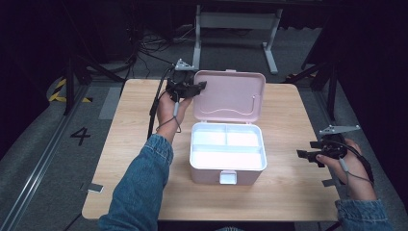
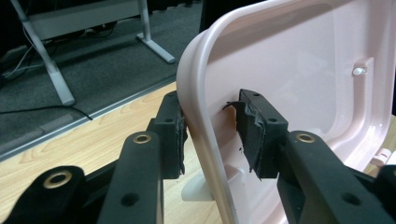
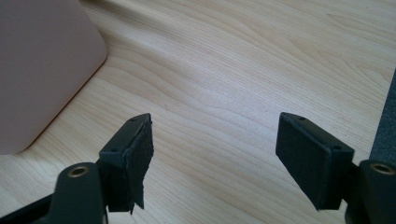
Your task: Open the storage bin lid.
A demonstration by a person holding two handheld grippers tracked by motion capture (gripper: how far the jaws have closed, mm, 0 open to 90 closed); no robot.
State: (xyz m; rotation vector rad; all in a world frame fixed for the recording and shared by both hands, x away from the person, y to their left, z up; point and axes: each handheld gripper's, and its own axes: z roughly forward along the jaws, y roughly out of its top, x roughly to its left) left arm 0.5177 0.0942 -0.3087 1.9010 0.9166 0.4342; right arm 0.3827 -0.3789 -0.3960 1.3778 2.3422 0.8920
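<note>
While lid (image 1: 230,96) stands raised, pink box (image 1: 227,153) trays bare | left hand-held gripper (image 1: 192,88) straddles lid edge | right hand-held gripper (image 1: 308,155) wide, empty.

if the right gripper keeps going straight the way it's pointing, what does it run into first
Probably the bare wooden table. The right gripper is open and angled down at the tabletop, with nothing between its jaws. The pink box lies off to one side of that line, though depth is hard to judge.
</note>
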